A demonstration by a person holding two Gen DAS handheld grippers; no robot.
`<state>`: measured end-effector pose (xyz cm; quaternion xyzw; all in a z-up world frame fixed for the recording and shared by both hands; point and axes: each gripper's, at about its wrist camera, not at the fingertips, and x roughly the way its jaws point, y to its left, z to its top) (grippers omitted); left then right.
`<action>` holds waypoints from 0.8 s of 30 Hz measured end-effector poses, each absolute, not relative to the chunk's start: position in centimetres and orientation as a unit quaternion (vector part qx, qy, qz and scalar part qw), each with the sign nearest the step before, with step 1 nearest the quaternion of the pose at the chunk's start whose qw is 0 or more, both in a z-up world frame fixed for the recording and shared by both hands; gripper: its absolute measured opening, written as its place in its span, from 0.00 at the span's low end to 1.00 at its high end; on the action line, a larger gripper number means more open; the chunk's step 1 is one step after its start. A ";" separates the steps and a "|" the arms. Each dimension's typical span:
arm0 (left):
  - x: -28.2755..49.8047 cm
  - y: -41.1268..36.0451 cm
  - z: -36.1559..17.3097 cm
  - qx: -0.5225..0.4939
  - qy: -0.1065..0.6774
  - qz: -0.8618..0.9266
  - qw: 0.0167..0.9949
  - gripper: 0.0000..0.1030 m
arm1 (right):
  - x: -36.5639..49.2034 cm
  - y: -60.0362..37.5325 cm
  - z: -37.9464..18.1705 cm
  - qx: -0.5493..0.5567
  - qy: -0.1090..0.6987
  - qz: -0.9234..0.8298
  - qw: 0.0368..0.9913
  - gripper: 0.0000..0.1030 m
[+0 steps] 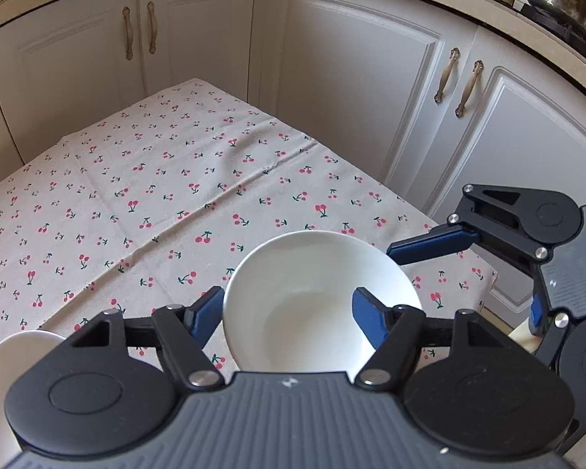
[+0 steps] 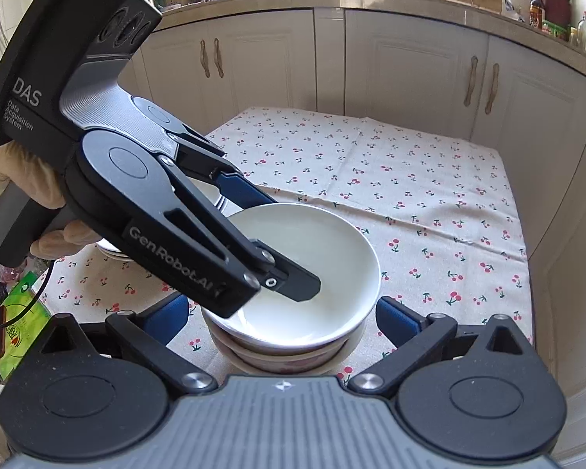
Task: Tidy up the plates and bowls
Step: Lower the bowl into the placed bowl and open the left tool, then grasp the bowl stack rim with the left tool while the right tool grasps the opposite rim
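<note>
A white bowl (image 1: pixel 312 293) (image 2: pixel 312 258) tops a small stack: under it sits a bowl with a reddish pattern (image 2: pixel 289 353), and below that a white dish (image 2: pixel 351 351). My left gripper (image 1: pixel 287 305) (image 2: pixel 289 246) is open astride the top bowl's wall, one blue finger (image 1: pixel 207 308) outside the rim and the other finger (image 1: pixel 371 320) down inside the bowl. Neither pad presses on the wall. My right gripper (image 2: pixel 285 316) (image 1: pixel 461 287) stands open at its widest, a finger on each side of the stack and not gripping it.
The stack rests near the front edge of a table with a cherry-print cloth (image 2: pixel 410 179). White plates (image 2: pixel 111 252) (image 1: pixel 4 363) lie to the left, partly hidden by my left gripper. A green packet (image 2: pixel 15 312) sits off the table's left corner. White cabinets (image 1: pixel 351 78) stand close behind.
</note>
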<state>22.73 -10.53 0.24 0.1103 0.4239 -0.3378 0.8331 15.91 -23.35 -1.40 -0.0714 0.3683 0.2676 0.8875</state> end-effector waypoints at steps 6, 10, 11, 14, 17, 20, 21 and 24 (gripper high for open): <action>21.3 -9.0 0.9 0.098 0.396 -0.343 0.846 0.73 | 14.4 -24.0 -1.5 -0.073 0.353 0.260 0.896 1.00; 19.9 -7.5 1.4 0.094 0.370 -0.347 0.857 0.85 | 13.2 -24.4 -2.0 -0.093 0.344 0.255 0.899 1.00; 19.5 -6.9 1.5 0.093 0.363 -0.348 0.860 0.85 | 12.9 -24.5 -2.2 -0.097 0.343 0.254 0.899 1.00; 18.4 -5.5 1.4 0.078 0.354 -0.350 0.864 0.89 | 12.5 -24.8 -2.8 -0.100 0.347 0.251 0.898 1.00; 17.4 -4.5 0.8 0.084 0.348 -0.352 0.865 0.90 | 12.5 -25.1 -3.4 -0.099 0.353 0.247 0.897 1.00; 16.4 -4.4 -0.5 0.124 0.353 -0.354 0.857 0.90 | 12.7 -25.2 -4.1 -0.105 0.361 0.241 0.895 1.00; 16.3 -4.5 -1.0 0.136 0.357 -0.354 0.854 0.90 | 12.9 -25.2 -4.4 -0.107 0.364 0.241 0.893 1.00; 16.2 -4.8 -2.6 0.159 0.374 -0.353 0.843 0.90 | 13.2 -25.1 -4.9 -0.114 0.370 0.243 0.889 1.00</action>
